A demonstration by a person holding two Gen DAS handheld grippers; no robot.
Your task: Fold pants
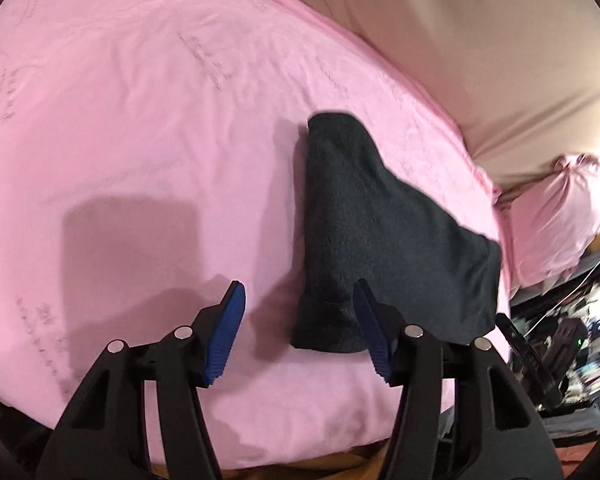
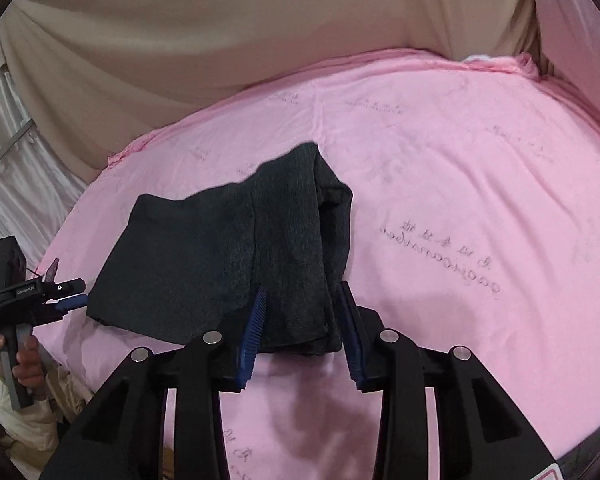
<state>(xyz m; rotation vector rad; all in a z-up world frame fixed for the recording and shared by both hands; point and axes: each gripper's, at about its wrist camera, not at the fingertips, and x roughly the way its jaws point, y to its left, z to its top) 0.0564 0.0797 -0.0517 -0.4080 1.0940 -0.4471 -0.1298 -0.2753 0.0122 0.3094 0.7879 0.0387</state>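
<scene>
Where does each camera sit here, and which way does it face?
Left wrist: on the left claw, looking over dark pants on a pink sheet; its open blue pads show.
Right wrist: on the right claw, facing the pants and beige backdrop; open pads straddle an edge, left claw and hand visible.
Shared: pants, sheet, backdrop.

Faint script on the pink sheet (image 2: 440, 256) (unreadable); nothing else legible.

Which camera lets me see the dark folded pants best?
The right wrist view. There the dark grey knit pants lie in the middle, showing their folded layers on the pink printed bedsheet. In the left wrist view the pants sit off to the right, partly hidden behind a blue finger pad.
</scene>
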